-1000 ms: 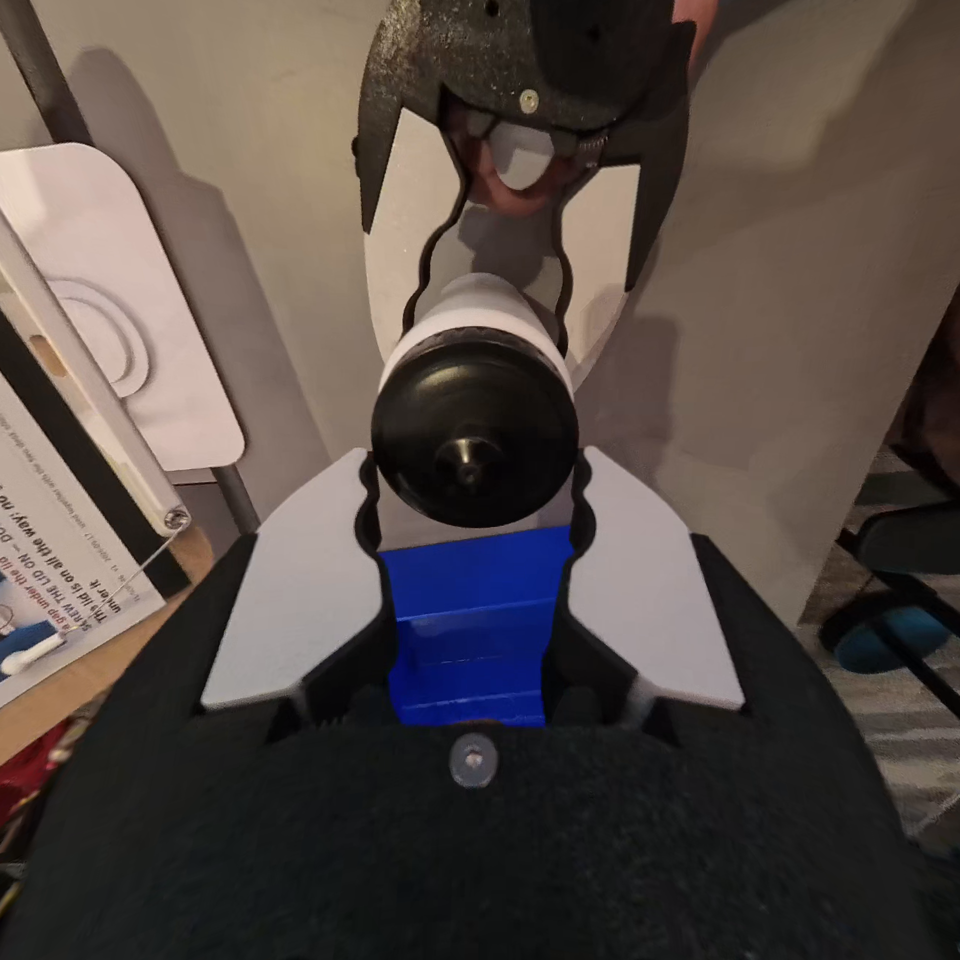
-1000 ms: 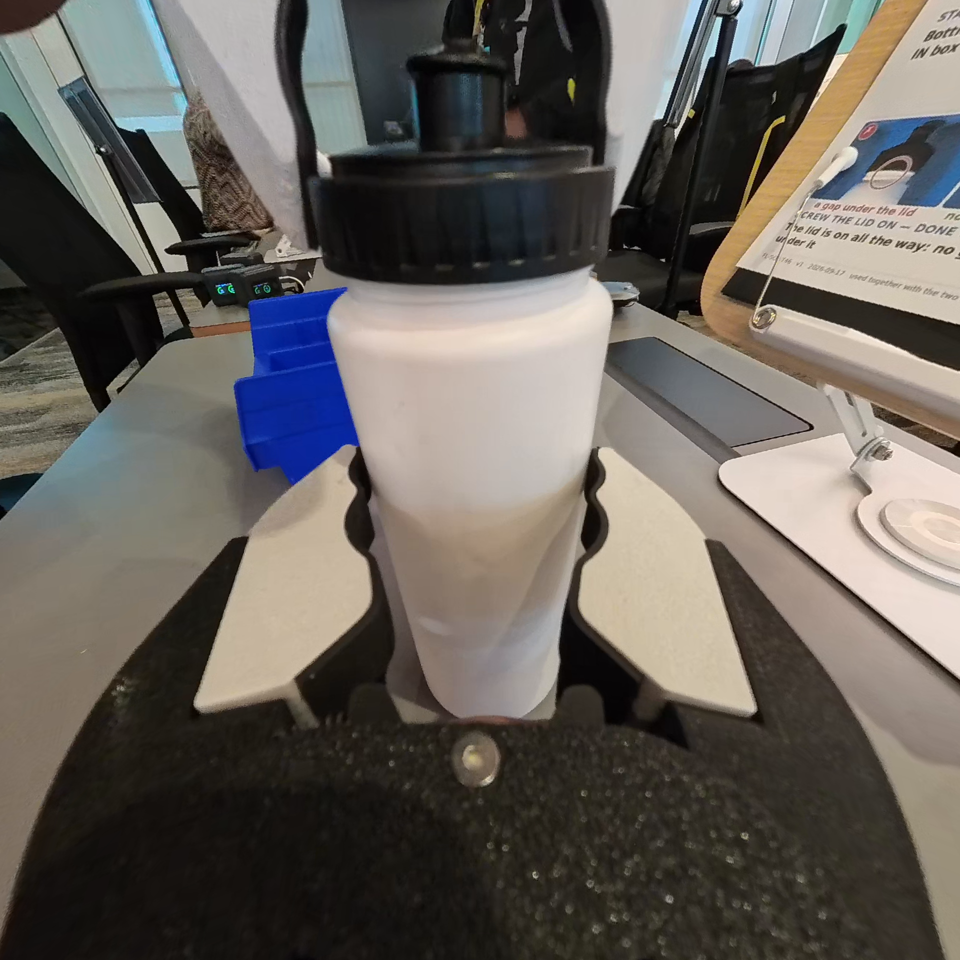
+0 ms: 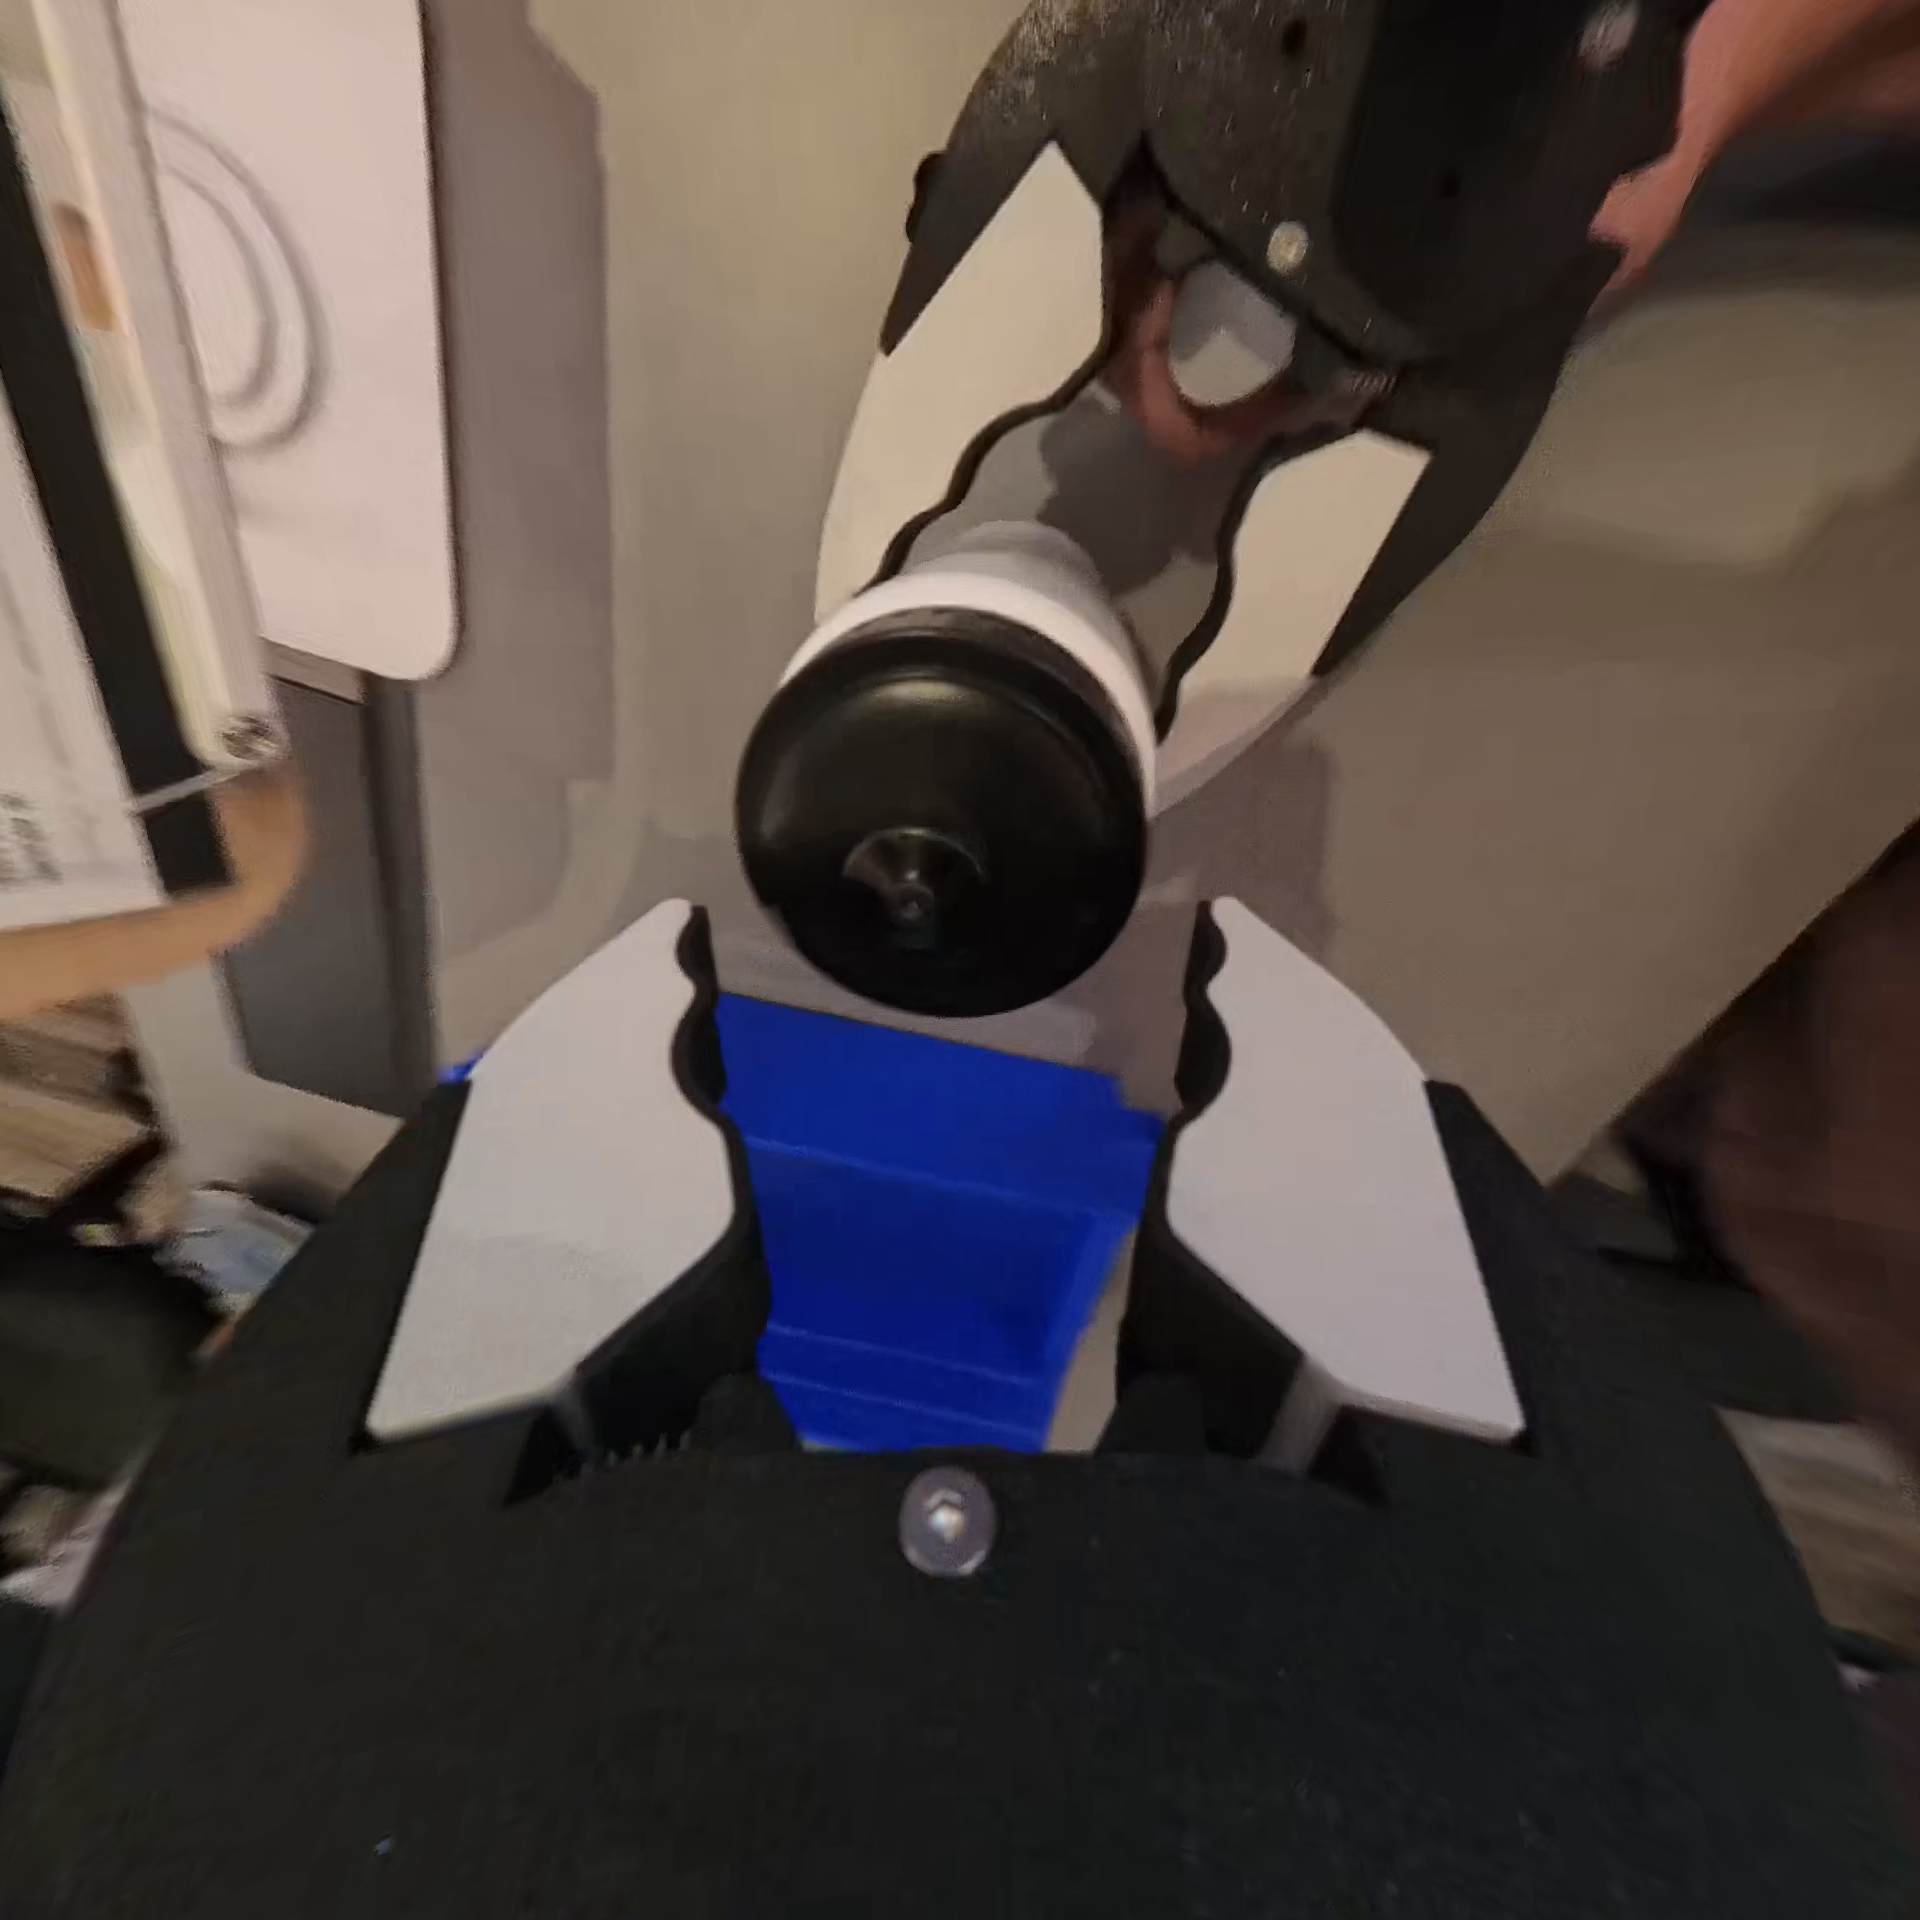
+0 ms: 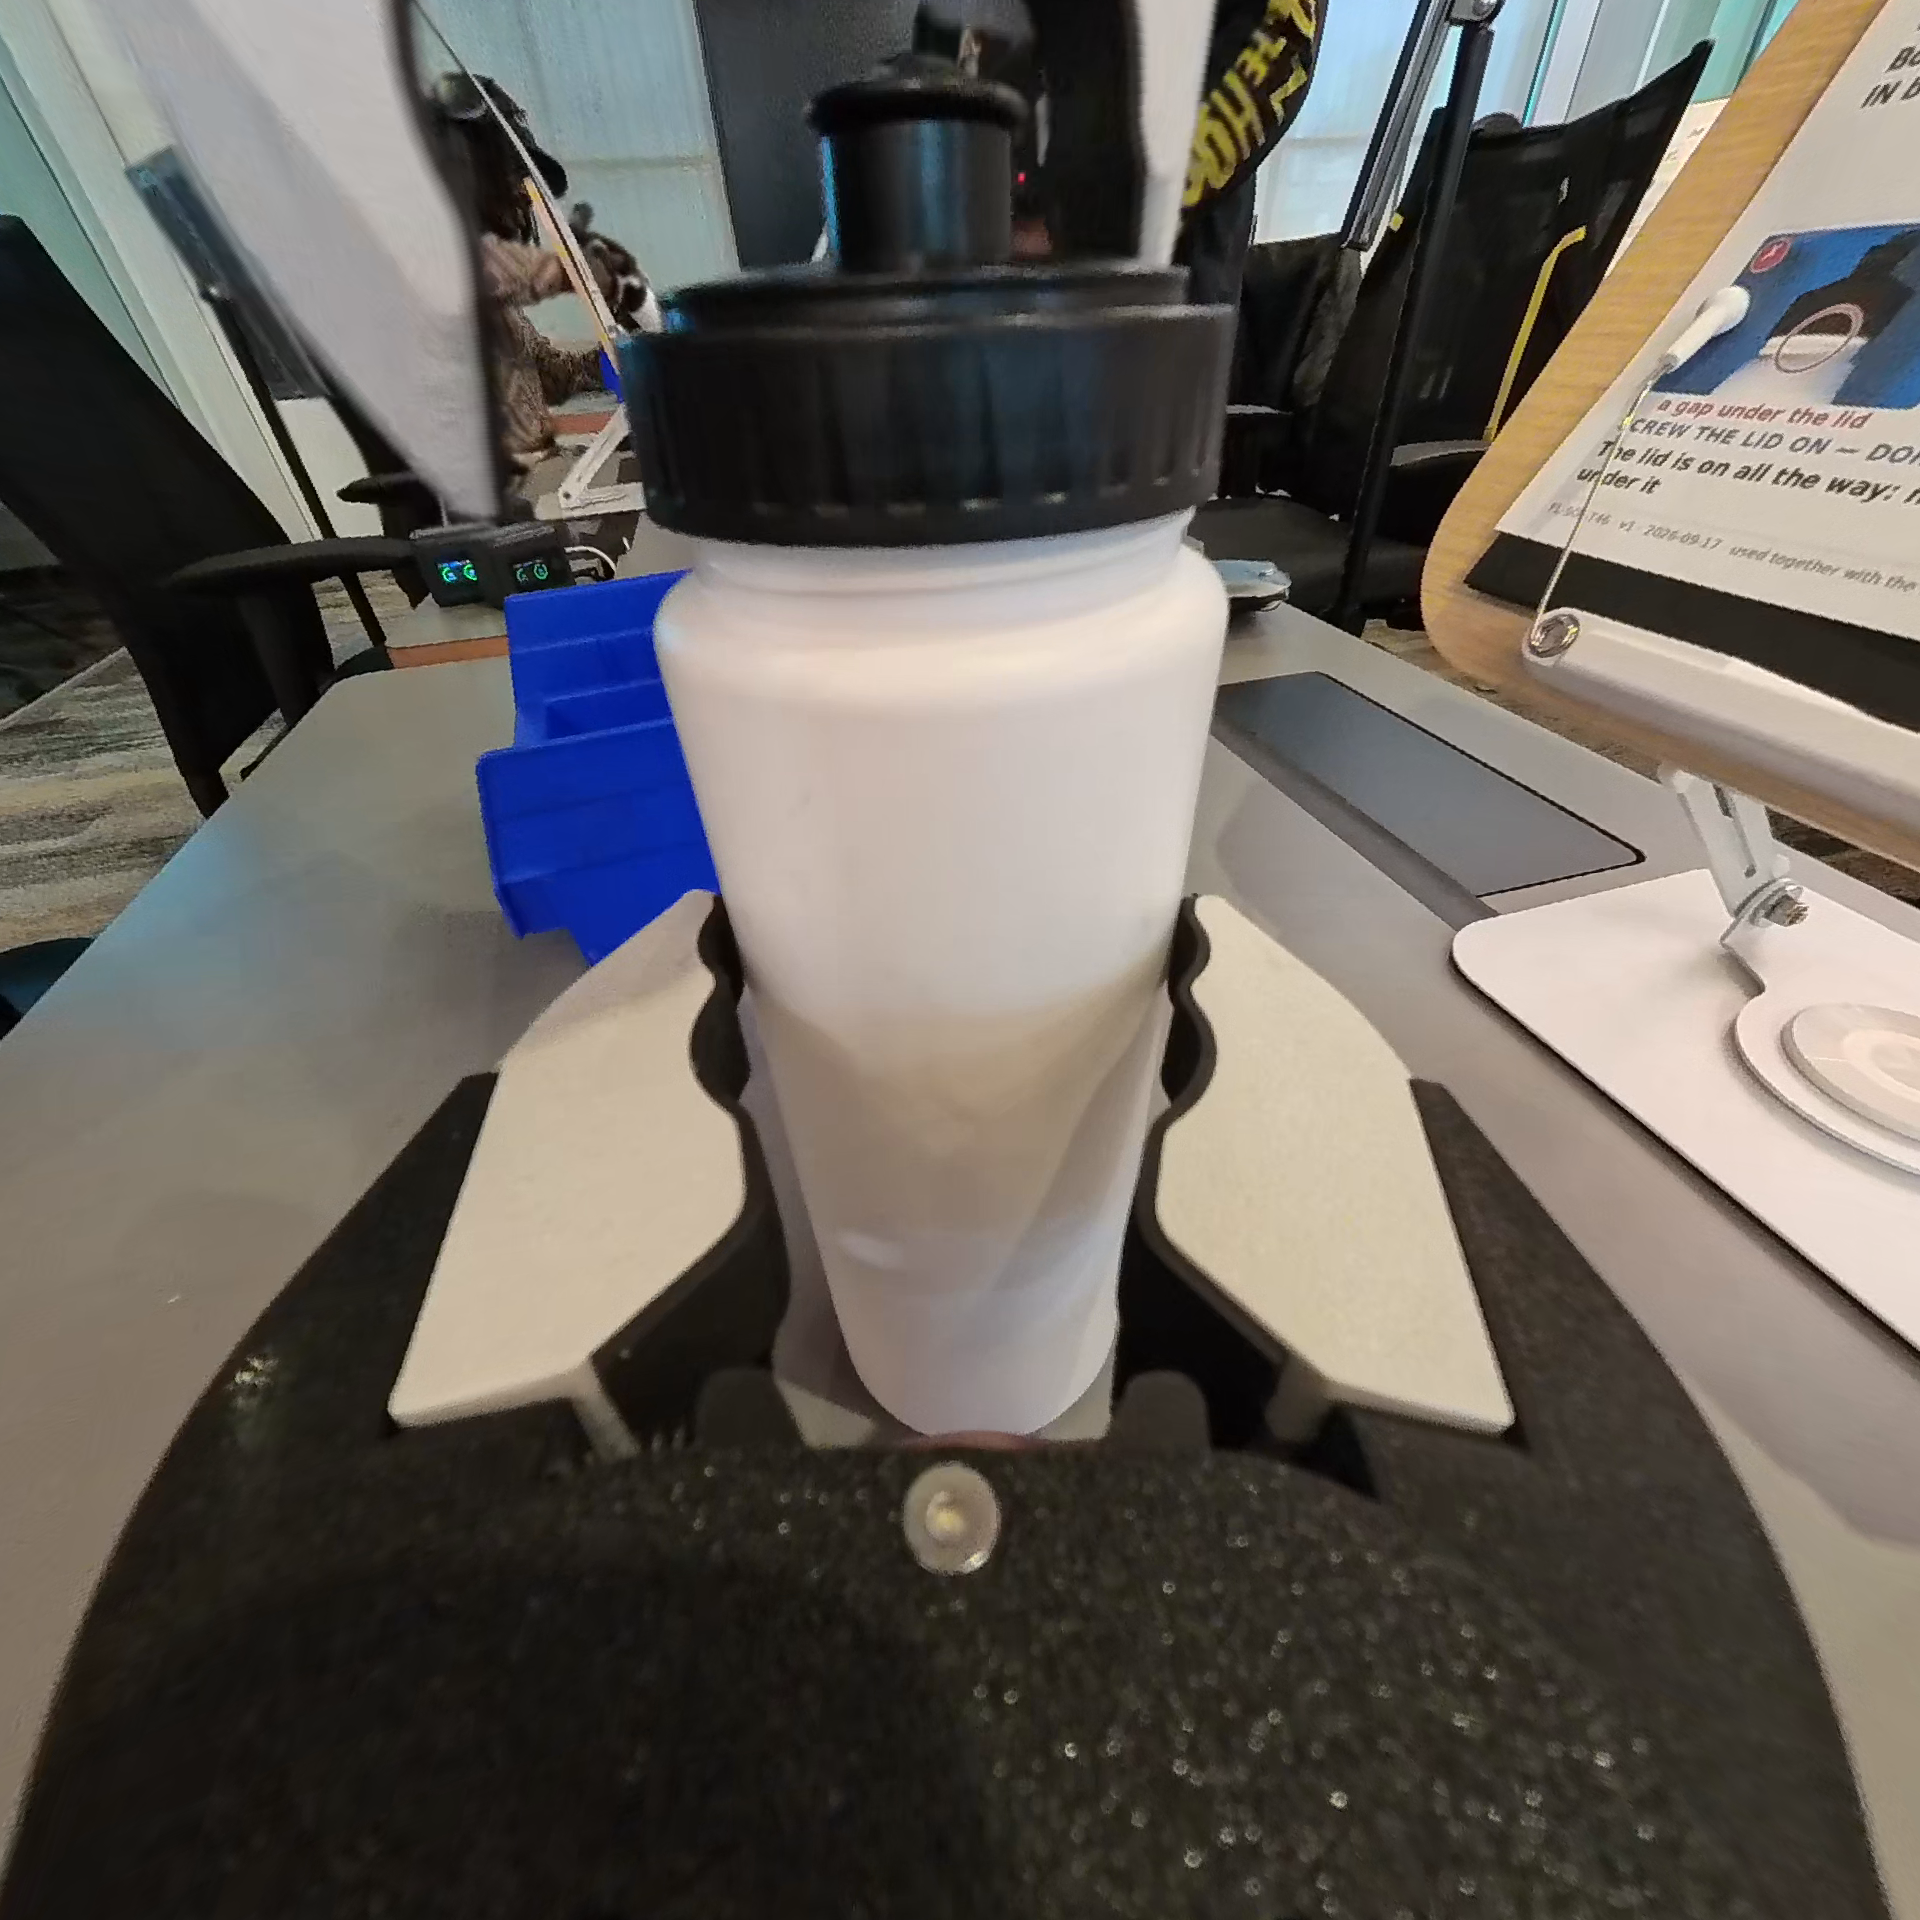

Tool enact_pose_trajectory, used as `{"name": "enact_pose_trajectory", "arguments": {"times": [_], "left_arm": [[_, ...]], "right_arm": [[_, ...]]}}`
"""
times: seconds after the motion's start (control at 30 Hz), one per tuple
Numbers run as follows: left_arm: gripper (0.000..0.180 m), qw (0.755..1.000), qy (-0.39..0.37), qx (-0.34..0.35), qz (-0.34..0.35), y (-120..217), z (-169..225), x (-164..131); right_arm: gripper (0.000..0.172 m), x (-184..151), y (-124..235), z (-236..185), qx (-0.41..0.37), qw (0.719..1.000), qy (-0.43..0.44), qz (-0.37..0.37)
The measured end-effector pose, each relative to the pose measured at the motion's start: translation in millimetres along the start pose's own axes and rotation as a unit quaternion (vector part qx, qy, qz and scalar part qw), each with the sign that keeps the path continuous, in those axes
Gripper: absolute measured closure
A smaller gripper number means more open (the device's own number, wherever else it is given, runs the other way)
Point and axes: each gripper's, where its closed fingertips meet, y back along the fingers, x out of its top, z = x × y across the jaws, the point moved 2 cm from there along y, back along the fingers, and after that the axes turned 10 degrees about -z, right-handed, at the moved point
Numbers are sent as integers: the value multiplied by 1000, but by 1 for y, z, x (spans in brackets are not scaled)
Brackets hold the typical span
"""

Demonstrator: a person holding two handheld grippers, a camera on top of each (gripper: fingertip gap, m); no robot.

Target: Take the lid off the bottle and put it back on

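The right gripper [image 4: 956,997] has hold of a white bottle [image 4: 940,831]. Its two black pads press on the sides of the bottle, low down on the body. The bottle stands straight up between the fingers, and the bottom of the bottle sits deep in the gripper.

A black lid [image 4: 930,416] is on top of the bottle. It has a ridged edge and a small black spout in the middle. The lid looks seated on the bottle.

The left gripper [image 3: 945,935] is wide open and has nothing in it. It looks down at the lid [image 3: 940,821] from above. Its fingers [image 3: 582,1164] stand apart on either side, just below the lid in that view, and there is a clear gap between each pad and the lid. The pictures are a bit blurry there.

A blue bin [image 4: 592,758] sits on the gray table [image 4: 260,935] just behind the bottle, to the left of it. To the right of the bottle there is a stand with a white base [image 4: 1662,1018] that holds up a board with a printed page [image 4: 1766,395]. Behind the bottle, far back, there are black chairs [image 4: 156,499].
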Motion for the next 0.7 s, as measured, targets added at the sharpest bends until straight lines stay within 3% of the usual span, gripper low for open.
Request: {"name": "enact_pose_trajectory", "arguments": {"times": [0.1,0.2,0.27,0.33,0.43,0.53,0.7], "left_arm": [[80,997,-67,-35,2,7,-1,2],[90,985,-160,-57,19,11,-3,5],[88,977,-193,-85,18,9,-2,7],[89,977,-194,-83,22,4,-9,15],[112,970,-205,-131,8,1,-3,14],[112,972,-205,-116,11,1,-3,13],[112,991,-87,-97,30,5,0,14]], "right_arm": [[93,0,0,0,0,1000,0,0],[93,0,0,0,0,1000,0,1],[93,0,0,0,1,1000,0,1],[93,0,0,0,0,1000,0,-1],[93,-1,0,-1,1,1000,2,-2],[93,-1,0,-1,1,1000,2,-3],[93,-1,-1,-1,1,1000,0,1]]}}
